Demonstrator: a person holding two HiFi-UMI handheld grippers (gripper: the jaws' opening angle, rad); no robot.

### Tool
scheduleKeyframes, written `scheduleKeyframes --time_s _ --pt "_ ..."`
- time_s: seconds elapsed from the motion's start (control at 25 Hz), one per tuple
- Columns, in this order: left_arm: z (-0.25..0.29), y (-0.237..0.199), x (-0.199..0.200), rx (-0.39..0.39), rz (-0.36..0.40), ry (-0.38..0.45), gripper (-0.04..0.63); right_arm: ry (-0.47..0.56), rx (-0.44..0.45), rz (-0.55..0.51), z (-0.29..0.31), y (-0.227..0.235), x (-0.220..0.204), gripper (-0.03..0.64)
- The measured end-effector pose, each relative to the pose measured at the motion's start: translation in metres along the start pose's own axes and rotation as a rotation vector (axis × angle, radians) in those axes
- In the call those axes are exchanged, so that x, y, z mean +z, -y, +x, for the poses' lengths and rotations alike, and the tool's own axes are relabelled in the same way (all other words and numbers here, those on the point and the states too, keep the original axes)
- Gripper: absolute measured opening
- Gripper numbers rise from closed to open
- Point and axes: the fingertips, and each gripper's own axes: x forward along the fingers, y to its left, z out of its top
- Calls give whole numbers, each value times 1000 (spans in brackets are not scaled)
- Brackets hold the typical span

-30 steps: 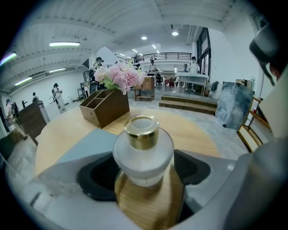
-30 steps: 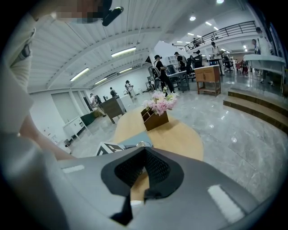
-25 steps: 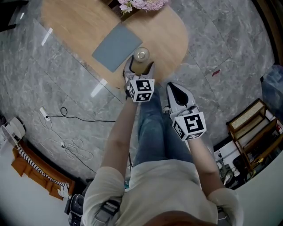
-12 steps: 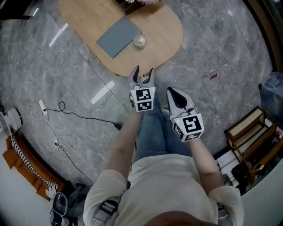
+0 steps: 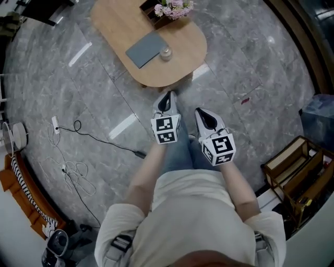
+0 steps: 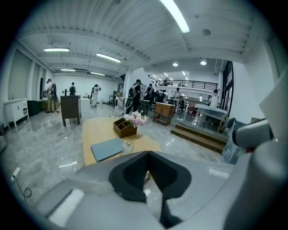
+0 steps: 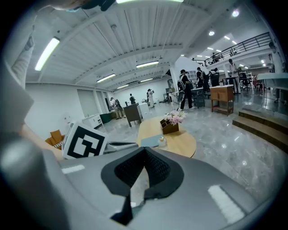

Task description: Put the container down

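The container (image 5: 166,52), a small clear jar with a pale lid, stands upright on the oval wooden table (image 5: 177,68), touching nothing but the tabletop, right beside a grey pad (image 5: 146,48). It also shows as a small jar (image 6: 128,145) in the left gripper view and as the same jar (image 7: 161,141) in the right gripper view. My left gripper (image 5: 168,97) hangs over the floor short of the table's near edge, jaws shut on nothing. My right gripper (image 5: 203,113) is beside it, a little nearer to me, also shut and empty.
A wooden box of pink flowers (image 5: 168,10) sits at the table's far end. A cable and plug (image 5: 78,130) lie on the marble floor to the left. A wooden rack (image 5: 292,167) stands at the right. People stand far off in the hall.
The left gripper let go of the container on the table, pulled back toward me and closed its jaws. The table now lies farther away. The right gripper stayed shut.
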Motion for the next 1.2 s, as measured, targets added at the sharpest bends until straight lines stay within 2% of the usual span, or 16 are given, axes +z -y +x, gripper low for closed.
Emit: scheduleKeyframes --time_s 0.16,0.56,0.76,1.2 --pt "-49 16 26 -9 -22 30 0 15 24 -22 -30 -18 17 -1" --pt "-150 42 69 -35 -95 33 0 41 95 -97 -82 -64 57 -1" --pt "-188 56 83 -52 -90 48 0 58 120 -107 -106 -79 69 -2" --pt "-230 71 95 -118 -63 84 0 107 123 -129 -129 -101 84 -2"
